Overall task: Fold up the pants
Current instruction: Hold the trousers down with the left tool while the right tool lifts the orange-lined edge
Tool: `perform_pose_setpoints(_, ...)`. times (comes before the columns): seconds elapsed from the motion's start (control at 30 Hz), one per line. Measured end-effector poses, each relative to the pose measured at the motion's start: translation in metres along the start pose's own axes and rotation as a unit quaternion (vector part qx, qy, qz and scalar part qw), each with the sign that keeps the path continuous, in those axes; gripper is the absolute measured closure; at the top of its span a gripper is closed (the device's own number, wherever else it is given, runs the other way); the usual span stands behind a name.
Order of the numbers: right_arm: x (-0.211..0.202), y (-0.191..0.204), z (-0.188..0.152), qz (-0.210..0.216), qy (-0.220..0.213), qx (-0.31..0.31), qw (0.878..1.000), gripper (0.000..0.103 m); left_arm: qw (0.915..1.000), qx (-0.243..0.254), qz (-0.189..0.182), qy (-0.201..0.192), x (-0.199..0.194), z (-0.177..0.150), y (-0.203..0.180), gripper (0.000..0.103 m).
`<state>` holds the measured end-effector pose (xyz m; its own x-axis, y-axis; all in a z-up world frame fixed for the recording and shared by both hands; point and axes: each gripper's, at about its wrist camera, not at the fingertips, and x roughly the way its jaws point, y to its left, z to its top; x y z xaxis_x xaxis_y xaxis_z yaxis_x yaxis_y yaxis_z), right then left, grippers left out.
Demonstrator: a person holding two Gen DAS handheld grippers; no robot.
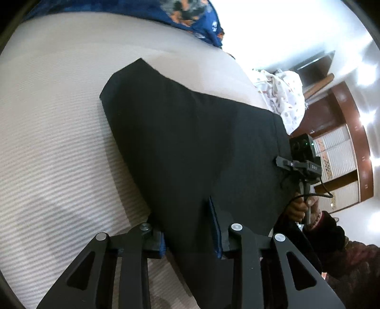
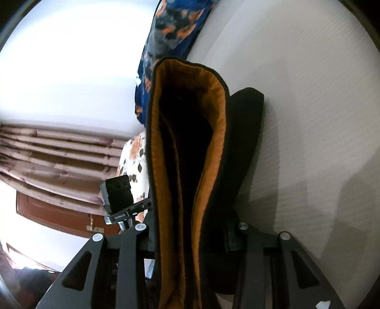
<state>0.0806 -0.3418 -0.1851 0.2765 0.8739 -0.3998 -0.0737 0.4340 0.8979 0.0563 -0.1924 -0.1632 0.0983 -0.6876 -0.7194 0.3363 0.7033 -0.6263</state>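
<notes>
The left gripper (image 1: 190, 228) has its fingers (image 1: 215, 225) closed most of the way on an edge of the black pants (image 1: 194, 133), the dark cloth filling the narrow gap between the blue-faced pads. The right gripper (image 2: 190, 240) is likewise nearly closed, its fingers (image 2: 231, 240) pinching the waistband end of the same garment, where the orange lining (image 2: 163, 147) of the open waist faces the right wrist camera. In the left wrist view the right gripper appears at the far edge of the cloth, held by the person's hand (image 1: 301, 209) in a dark sleeve. The two grips sit at opposite edges of one end, which in my judgement serves to keep that end taut and lifted so it can be carried over the rest of the garment as a fold. The pants otherwise lie spread on the ribbed cream bed sheet (image 1: 59, 147), the far end flat and undisturbed. A blue floral cloth (image 1: 194, 14) lies beyond the pants, and a white patterned cloth (image 1: 285, 97) sits near the bed's edge, both apart from the pants. The fold appears in progress, not completed.
</notes>
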Motion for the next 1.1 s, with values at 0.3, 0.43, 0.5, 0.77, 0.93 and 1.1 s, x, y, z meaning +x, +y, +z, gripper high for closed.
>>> perform_pose_setpoints(0.3,0.02,0.014,0.006,-0.055,0.025,-0.01,0.998,0.073,0.9958,0.071,0.052,-0.024,0.015,-0.004,-0.044,0.035)
perform_pose_setpoints(0.43,0.024,0.021,0.004,-0.084,0.018,-0.021,0.996,0.072,0.982,0.114,0.141,-0.053,0.022,-0.016,-0.062,0.062)
perform_pose_setpoints(0.5,0.026,0.023,0.003,-0.091,0.013,-0.024,0.995,0.072,0.9766,0.12,0.162,-0.074,0.017,-0.018,-0.065,0.073)
perform_pose_setpoints(0.77,0.036,0.029,-0.005,-0.067,-0.004,0.001,0.998,0.072,0.9426,0.196,0.25,-0.103,0.01,-0.033,-0.087,0.079)
perform_pose_setpoints(0.93,0.05,0.03,-0.01,-0.05,-0.009,0.01,0.999,0.072,0.9367,0.192,0.269,-0.115,-0.002,-0.035,-0.083,0.079)
perform_pose_setpoints(1.1,0.066,0.038,-0.007,-0.04,-0.005,0.008,0.999,0.072,0.9333,0.188,0.281,-0.121,-0.017,-0.045,-0.074,0.079)
